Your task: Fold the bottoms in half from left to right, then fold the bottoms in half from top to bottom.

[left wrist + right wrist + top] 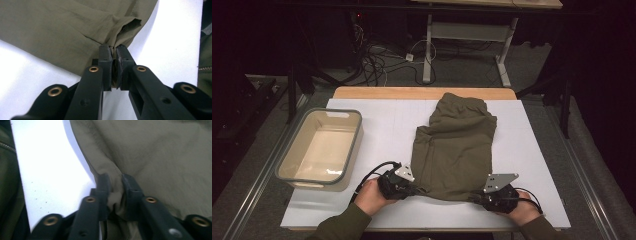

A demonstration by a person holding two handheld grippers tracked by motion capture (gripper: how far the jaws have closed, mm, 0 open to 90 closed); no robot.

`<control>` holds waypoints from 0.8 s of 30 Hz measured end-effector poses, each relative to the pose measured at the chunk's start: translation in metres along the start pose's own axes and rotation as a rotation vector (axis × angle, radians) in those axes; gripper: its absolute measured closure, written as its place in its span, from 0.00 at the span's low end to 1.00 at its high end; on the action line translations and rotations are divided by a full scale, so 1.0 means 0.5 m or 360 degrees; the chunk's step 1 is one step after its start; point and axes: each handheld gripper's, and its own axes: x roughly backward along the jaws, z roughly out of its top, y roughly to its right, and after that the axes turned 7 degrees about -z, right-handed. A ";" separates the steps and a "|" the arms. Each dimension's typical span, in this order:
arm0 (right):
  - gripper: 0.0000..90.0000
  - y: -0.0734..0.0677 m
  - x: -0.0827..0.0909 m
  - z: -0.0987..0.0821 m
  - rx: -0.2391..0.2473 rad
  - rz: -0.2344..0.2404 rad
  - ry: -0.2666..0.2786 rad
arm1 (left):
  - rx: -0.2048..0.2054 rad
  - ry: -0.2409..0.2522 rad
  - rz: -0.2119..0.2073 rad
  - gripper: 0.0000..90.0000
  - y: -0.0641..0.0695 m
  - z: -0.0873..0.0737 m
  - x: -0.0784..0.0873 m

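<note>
The left tool is clenched on the near left corner of the olive garment, with a pinch of cloth bunched between its pads. The right tool is likewise clamped on the near right corner, a thicker wad of fabric being gathered between its jaws. In the high view the left tool and right tool are seen at the two near corners, each held by a hand at the tabletop's near edge.

The garment is laid flat on the white tabletop, roughly in the middle, already folded into a narrow shape that tapers toward the far side.

Several slips are judged possible from here. Only the edge layers may be caught by the left tool, so lower layers could be left behind when the corners are lifted, and the fold would come apart. If the two tools are raised unevenly, the cloth could be skewed or dragged along the surface. The grip on the right is blurred, so how many layers are held cannot be told.

An empty beige bin with a grey rim is set to the left, well apart from the garment. Nothing is seen lying between the garment and the bin.
</note>
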 end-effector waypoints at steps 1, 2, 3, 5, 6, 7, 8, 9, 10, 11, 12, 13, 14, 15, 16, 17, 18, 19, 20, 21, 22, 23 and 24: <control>0.93 0.000 0.000 0.001 -0.0001 -0.0006 -0.0004 | 0.0003 0.0000 -0.0010 0.91 -0.001 0.000 0.002; 0.94 -0.001 0.000 0.003 0.0003 -0.0010 -0.0011 | 0.0008 0.0005 -0.0020 0.91 -0.003 0.000 0.003; 0.95 -0.002 -0.001 0.005 0.0009 -0.0020 -0.0017 | 0.0012 0.0014 -0.0028 0.91 -0.003 -0.001 0.006; 0.96 -0.005 0.000 0.008 -0.0007 -0.0031 -0.0029 | 0.0020 0.0039 -0.0042 0.92 -0.003 -0.002 0.013; 0.96 -0.005 0.001 0.008 -0.0019 -0.0018 -0.0027 | 0.0018 0.0046 -0.0045 0.92 -0.001 -0.004 0.017; 0.96 -0.004 0.002 0.007 -0.0031 0.0009 -0.0020 | 0.0016 0.0050 -0.0050 0.92 0.000 -0.006 0.022; 0.96 -0.003 0.004 0.007 -0.0047 0.0035 -0.0007 | 0.0016 0.0054 -0.0057 0.92 0.002 -0.008 0.027; 0.96 -0.004 0.006 0.007 -0.0059 0.0061 0.0006 | 0.0017 0.0059 -0.0060 0.92 0.004 -0.010 0.031; 0.96 -0.006 0.008 0.007 -0.0059 0.0079 0.0018 | 0.0015 0.0063 -0.0060 0.92 0.007 -0.013 0.035; 0.96 -0.010 0.012 0.008 -0.0057 0.0093 0.0027 | 0.0010 0.0066 -0.0064 0.92 0.010 -0.016 0.039; 0.96 -0.013 0.015 0.010 -0.0053 0.0107 0.0036 | 0.0008 0.0069 -0.0067 0.92 0.014 -0.019 0.043; 0.96 -0.019 0.018 0.011 -0.0049 0.0121 0.0041 | 0.0006 0.0077 -0.0071 0.92 0.018 -0.023 0.047; 0.96 -0.024 0.022 0.013 -0.0037 0.0132 0.0043 | 0.0007 0.0081 -0.0074 0.92 0.022 -0.027 0.050; 0.96 -0.029 0.024 0.015 -0.0027 0.0141 0.0050 | 0.0004 0.0082 -0.0080 0.92 0.026 -0.032 0.053; 0.96 -0.035 0.026 0.016 -0.0024 0.0153 0.0053 | 0.0006 0.0082 -0.0084 0.92 0.028 -0.036 0.054; 0.96 -0.039 0.026 0.017 -0.0010 0.0164 0.0058 | 0.0009 0.0084 -0.0085 0.92 0.031 -0.040 0.056; 0.96 -0.043 0.026 0.017 -0.0004 0.0172 0.0060 | 0.0012 0.0086 -0.0091 0.92 0.033 -0.044 0.057; 0.96 -0.047 0.027 0.018 0.0001 0.0183 0.0061 | 0.0011 0.0085 -0.0094 0.92 0.035 -0.047 0.058; 0.96 -0.050 0.027 0.018 -0.0002 0.0196 0.0059 | 0.0011 0.0084 -0.0096 0.92 0.038 -0.049 0.059; 0.96 -0.052 0.028 0.018 0.0008 0.0210 0.0061 | 0.0012 0.0082 -0.0100 0.92 0.040 -0.051 0.060; 0.96 -0.054 0.028 0.018 0.0006 0.0218 0.0067 | 0.0012 0.0079 -0.0108 0.92 0.042 -0.054 0.060; 0.96 -0.057 0.029 0.017 0.0008 0.0231 0.0070 | 0.0009 0.0071 -0.0116 0.92 0.046 -0.056 0.061; 0.96 -0.061 0.029 0.016 -0.0002 0.0247 0.0070 | 0.0006 0.0063 -0.0130 0.92 0.050 -0.058 0.061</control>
